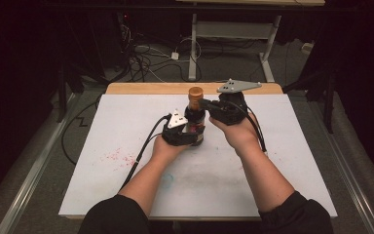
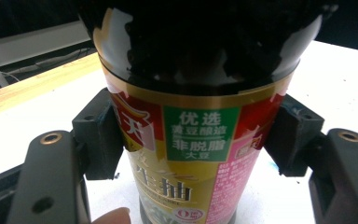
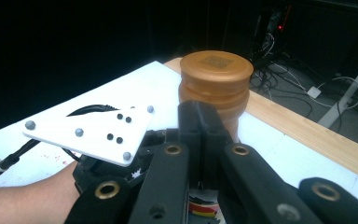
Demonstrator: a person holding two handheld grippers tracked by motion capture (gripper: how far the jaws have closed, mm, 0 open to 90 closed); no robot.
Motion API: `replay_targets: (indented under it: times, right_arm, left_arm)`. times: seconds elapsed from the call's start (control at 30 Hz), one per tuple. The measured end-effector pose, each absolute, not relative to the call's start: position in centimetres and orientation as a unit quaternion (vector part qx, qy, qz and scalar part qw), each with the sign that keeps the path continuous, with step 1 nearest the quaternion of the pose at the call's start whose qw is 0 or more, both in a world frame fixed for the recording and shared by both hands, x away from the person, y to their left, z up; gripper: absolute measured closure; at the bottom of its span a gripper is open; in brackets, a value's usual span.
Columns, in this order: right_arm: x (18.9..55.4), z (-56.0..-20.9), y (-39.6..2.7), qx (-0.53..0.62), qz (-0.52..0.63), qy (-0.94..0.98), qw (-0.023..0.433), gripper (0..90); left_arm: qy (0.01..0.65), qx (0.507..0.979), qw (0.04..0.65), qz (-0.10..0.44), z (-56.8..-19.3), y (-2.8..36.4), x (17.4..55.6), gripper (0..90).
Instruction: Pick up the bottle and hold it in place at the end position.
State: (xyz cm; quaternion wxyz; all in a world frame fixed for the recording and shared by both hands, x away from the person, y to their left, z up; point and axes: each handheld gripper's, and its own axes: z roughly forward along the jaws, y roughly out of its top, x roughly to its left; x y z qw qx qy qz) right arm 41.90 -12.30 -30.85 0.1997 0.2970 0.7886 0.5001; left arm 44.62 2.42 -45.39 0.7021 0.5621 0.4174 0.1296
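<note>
Dark bottle point(image 1: 194, 124) upright between left claw point(image 1: 187, 130) and right claw point(image 1: 205, 104).

Bottle label point(image 2: 191, 154), left gripper view, Chinese print throughout:
- Green panel, centre of label: white characters, top line 优选; second line partly legible, roughly 黄豆酿造; third line 非脱脂; small bottom line 大豆.
- Below the panel, on gold ground: large dark characters, 生抽, upper strokes of the first faint.
- Red band, left of panel: large white character cut off by the left jaw, unreadable.
- Pink strip, right side: small white print, too fine to read.
- Bottom edge: small round red mark, illegible.

Bottle cap point(image 3: 216, 65), right gripper view: square printed patch on top, code-like, not readable.
</note>
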Motion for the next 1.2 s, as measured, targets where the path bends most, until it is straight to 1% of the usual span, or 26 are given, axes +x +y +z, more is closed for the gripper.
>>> replay_targets:
  times: [0.37,1.2]
  right_arm:
    - [42.28,-30.65,-12.26,0.308,0.504,0.784,0.189,90.0]
    - [42.32,-30.42,-12.12,0.304,0.516,0.774,0.206,90.0]
  left_arm:
    - [0.42,0.559,0.703,0.133,-45.42,2.35,44.58,29.2]
    - [0.421,0.558,0.703,0.131,-45.43,2.43,44.62,29.2]
